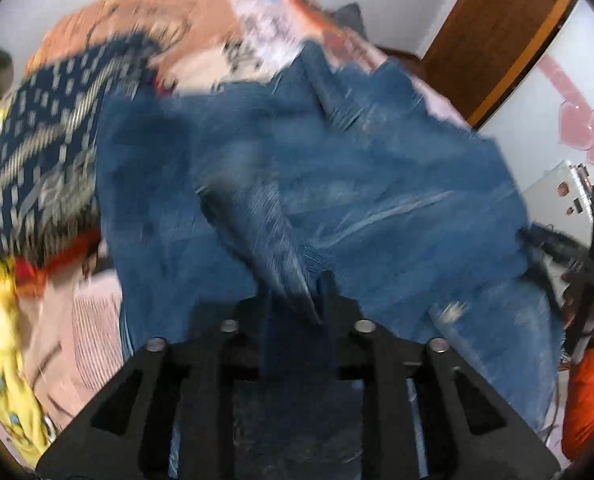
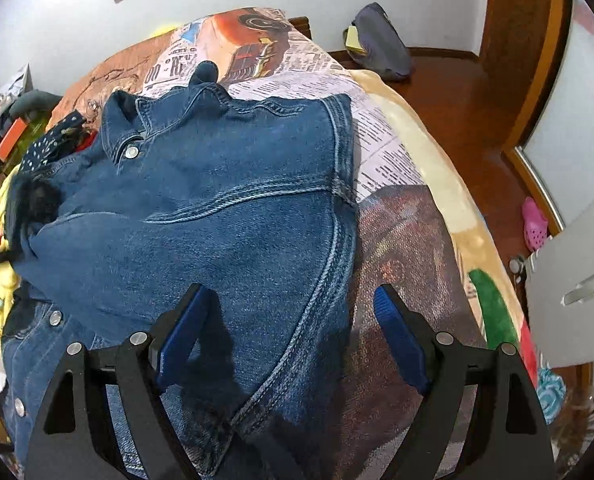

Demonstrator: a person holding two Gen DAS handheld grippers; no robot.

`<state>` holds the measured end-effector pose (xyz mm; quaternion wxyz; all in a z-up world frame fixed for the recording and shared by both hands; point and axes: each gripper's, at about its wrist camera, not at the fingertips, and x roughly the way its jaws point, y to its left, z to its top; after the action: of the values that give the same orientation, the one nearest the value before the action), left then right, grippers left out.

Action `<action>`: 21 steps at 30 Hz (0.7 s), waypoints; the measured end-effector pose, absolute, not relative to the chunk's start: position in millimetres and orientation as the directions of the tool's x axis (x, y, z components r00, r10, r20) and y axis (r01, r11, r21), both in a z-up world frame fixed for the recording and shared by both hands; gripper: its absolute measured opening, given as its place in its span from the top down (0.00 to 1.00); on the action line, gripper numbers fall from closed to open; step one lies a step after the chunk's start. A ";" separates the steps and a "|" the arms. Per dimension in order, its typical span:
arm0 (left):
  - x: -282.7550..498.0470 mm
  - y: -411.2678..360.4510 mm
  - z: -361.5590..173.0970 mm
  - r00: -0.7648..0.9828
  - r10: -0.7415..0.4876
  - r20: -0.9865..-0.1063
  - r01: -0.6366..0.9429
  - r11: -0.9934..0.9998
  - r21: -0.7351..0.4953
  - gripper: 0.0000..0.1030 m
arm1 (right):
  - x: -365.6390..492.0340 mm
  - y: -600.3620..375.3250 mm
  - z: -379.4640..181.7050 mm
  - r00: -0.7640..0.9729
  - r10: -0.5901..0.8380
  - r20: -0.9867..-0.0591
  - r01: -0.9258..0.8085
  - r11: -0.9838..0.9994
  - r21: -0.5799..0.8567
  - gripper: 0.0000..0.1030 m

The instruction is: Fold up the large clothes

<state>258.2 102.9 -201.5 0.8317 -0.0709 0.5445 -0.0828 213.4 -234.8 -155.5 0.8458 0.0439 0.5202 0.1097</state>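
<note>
A blue denim jacket (image 2: 225, 208) lies on the bed with its collar at the far end; it also fills the blurred left wrist view (image 1: 337, 208). My left gripper (image 1: 297, 300) is shut on a fold of the denim jacket and holds it lifted. My right gripper (image 2: 289, 312) is open, its blue pads (image 2: 397, 332) spread over the jacket's right edge near the hem. The right gripper also shows at the right edge of the left wrist view (image 1: 569, 256).
The bed has a printed newspaper-and-car cover (image 2: 401, 240). A pile of other clothes, dark patterned (image 1: 45, 152) and yellow (image 1: 1, 340), lies to the left. A dark bag (image 2: 381, 44) sits on the wooden floor, with a door (image 2: 585, 92) at right.
</note>
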 end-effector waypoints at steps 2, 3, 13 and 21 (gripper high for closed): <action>249.1 108.8 -213.0 0.385 -0.234 -0.893 0.036 0.970 -0.238 0.67 | 214.0 -235.7 -155.6 0.425 0.230 -0.875 -0.123 0.973 0.196 0.19; 248.3 112.9 -214.8 0.386 -0.243 -0.890 0.029 0.967 -0.252 0.66 | 213.2 -236.3 -155.5 0.424 0.229 -0.876 -0.118 0.973 0.197 0.19; 258.1 152.4 -215.4 0.420 -0.394 -0.818 -0.087 0.879 -0.468 0.53 | 213.0 -227.8 -154.8 0.432 0.193 -0.881 -0.124 0.980 0.154 0.19; 257.2 169.5 -212.9 0.488 -0.350 -0.799 -0.214 0.840 -0.499 0.53 | 212.9 -230.1 -157.1 0.429 0.215 -0.877 -0.119 0.976 0.180 0.19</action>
<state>257.2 169.5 -212.9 0.8160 -0.2798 0.5041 -0.0416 212.9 -230.1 -157.1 0.8441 0.0454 0.5251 0.0989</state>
